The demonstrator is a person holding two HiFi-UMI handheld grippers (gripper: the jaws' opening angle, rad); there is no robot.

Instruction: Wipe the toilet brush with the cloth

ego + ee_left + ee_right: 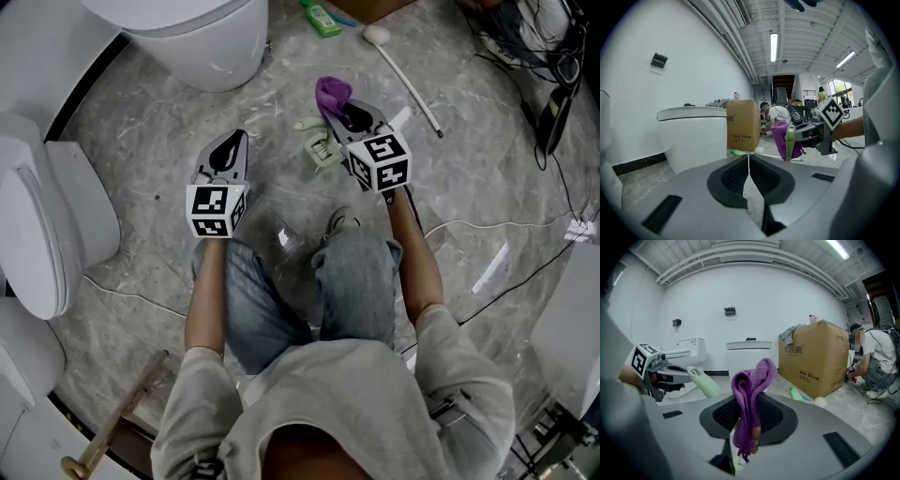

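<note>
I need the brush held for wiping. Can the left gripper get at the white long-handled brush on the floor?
Probably, by a detour: the left gripper is shut, and the right gripper holding the purple cloth sits between it and the brush.

Passable bare floor (159, 141) left of centre; blocked upper left by toilet (202, 47), upper right by cables (539, 52), toilet brush (410, 86) lying between (knees (356, 253) crowding in below).

Cloth (333, 91) in right gripper (336, 111) jaws, brush (403, 75) on floor (169, 141) beyond, toilet (197, 37) left
</note>
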